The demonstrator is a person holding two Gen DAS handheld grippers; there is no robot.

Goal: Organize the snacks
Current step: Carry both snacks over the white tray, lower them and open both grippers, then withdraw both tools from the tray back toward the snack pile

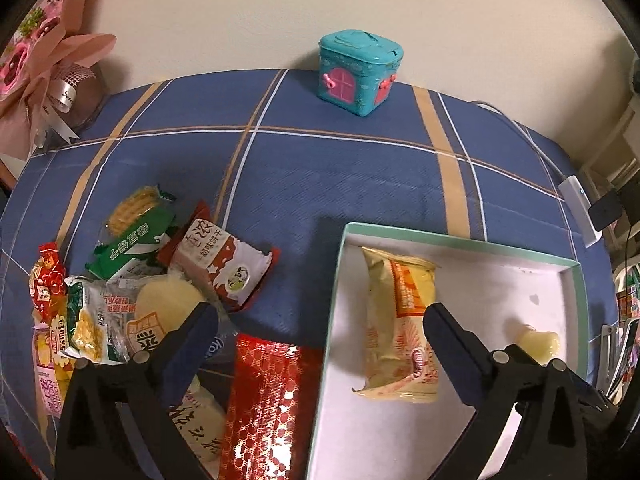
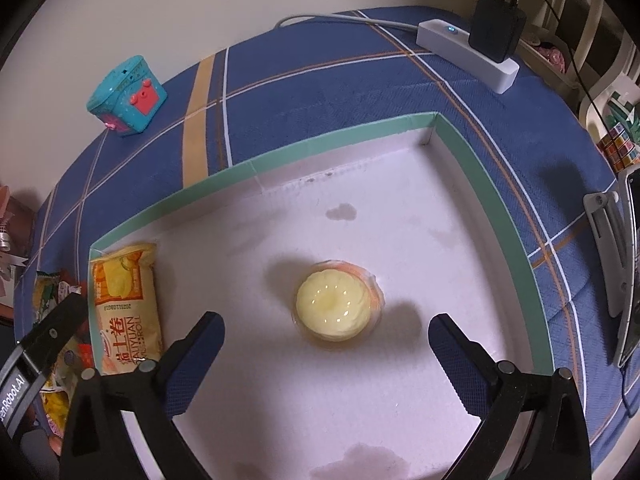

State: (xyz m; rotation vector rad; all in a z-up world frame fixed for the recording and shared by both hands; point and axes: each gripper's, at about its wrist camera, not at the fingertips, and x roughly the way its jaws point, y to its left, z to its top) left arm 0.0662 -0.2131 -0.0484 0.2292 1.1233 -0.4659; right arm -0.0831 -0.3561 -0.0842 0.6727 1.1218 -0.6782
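A white box with a green rim (image 1: 460, 237) (image 2: 320, 140) lies on the blue plaid table. Inside it lie a yellow-orange roll packet (image 1: 400, 320) (image 2: 124, 304) and a yellow jelly cup (image 1: 538, 342) (image 2: 336, 308). A pile of loose snacks lies left of the box: a red-and-white biscuit pack (image 1: 224, 264), a green cracker pack (image 1: 132, 236), a shiny red packet (image 1: 268, 404), and others. My left gripper (image 1: 320, 328) is open, straddling the box's left wall. My right gripper (image 2: 326, 334) is open over the box, just in front of the jelly cup. Both are empty.
A teal toy house box (image 1: 358, 72) (image 2: 126, 96) stands at the table's far edge. A white power strip (image 2: 468, 54) with a black adapter (image 2: 496, 28) lies far right. A pink bouquet (image 1: 40, 76) stands far left. A phone on a stand (image 2: 630, 264) sits right.
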